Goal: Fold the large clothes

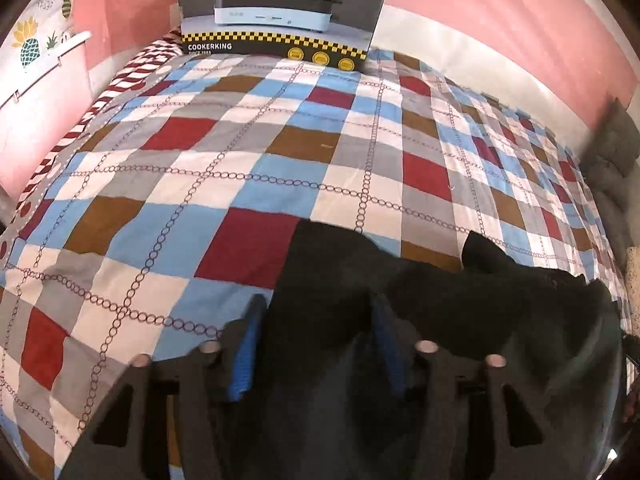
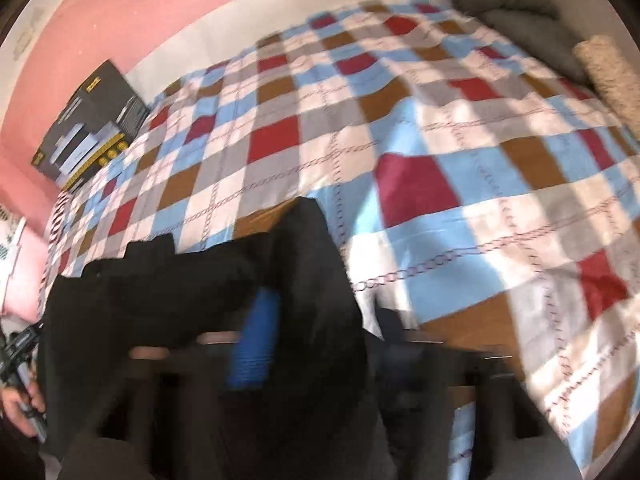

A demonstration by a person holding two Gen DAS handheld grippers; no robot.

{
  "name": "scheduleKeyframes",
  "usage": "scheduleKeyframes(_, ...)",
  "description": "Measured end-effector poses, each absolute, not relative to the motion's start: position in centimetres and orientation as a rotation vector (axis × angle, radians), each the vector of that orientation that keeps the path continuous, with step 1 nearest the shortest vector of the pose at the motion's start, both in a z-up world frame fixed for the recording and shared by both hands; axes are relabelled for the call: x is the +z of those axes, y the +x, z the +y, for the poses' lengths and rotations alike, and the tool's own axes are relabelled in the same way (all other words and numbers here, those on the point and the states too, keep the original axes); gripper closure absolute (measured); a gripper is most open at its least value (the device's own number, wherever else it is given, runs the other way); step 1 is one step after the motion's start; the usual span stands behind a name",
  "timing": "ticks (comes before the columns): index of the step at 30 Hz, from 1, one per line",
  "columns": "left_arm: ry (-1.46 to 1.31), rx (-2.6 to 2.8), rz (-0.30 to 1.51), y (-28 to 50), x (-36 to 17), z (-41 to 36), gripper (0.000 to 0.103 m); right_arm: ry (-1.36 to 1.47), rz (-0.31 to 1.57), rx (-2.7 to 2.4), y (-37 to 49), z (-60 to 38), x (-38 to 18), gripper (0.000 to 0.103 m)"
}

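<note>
**Left-wrist view: black cloth between both sets of tongs**

Left-wrist view shows your left tongs [image 1: 316, 340] spread wide, the black soft fabric garment [image 1: 420, 292] bunched between the blue-padded fingers [image 1: 246, 354], not visibly pinched. It lies on the checked patchwork bedspread [image 1: 280, 152] at the bed's near edge, stretching toward the right tongs [image 2: 316, 344]. Those look parted too, cloth draped between them, though blur leaves their hold unclear. Expect the garment to be limp, light and prone to sagging; I'd take it at a hem or corner, both sides taut. A grey cooker box [image 1: 280, 12] stands at the far edge.
</note>
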State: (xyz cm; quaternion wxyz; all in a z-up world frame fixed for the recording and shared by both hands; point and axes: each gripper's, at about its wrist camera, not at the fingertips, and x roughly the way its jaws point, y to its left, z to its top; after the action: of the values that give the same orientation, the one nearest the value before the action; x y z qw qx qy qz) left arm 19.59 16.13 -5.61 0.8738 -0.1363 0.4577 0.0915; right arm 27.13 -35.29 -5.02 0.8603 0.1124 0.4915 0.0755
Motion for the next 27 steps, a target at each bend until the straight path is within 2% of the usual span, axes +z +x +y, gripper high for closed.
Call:
scheduleKeyframes(1,-0.278,0.202,0.942,19.6,-5.4,16.1,0.063,0.209,1.019,0.15,27.2,-35.0,-4.8,0.084)
scheduleKeyframes(3,-0.276,0.211,0.916,19.6,-5.3,16.0,0.068,0.212,0.99,0.146,27.2,-35.2,-4.6,0.085)
scheduleKeyframes(8,-0.291,0.237,0.925,20.4,-7.7,16.1,0.068,0.203,1.044,0.117,28.1,-35.1,-7.7,0.085)
scheduleKeyframes(12,-0.273,0.247,0.926,20.6,-7.9,15.8,0.068,0.18,1.062,0.101,28.4,-34.9,-7.9,0.083)
scheduleKeyframes(16,-0.269,0.247,0.926,20.1,-6.4,16.0,0.065,0.178,1.055,0.098,27.9,-35.3,-6.3,0.078)
scheduleKeyframes(21,-0.272,0.238,0.888,17.6,-2.8,15.5,0.066,0.114,0.969,0.116,24.0,-34.3,-1.2,0.078)
scheduleKeyframes(23,-0.263,0.203,0.84,15.6,-0.8,14.6,0.067,0.106,0.915,0.175,21.4,-33.5,0.9,0.074)
scheduleKeyframes(25,-0.256,0.146,0.805,13.3,0.7,13.0,0.066,0.098,0.884,0.219,19.1,-32.2,2.1,0.055)
scheduleKeyframes(27,-0.243,0.069,0.787,10.8,1.5,10.7,0.066,0.072,0.869,0.299,15.9,-30.1,2.6,0.055)
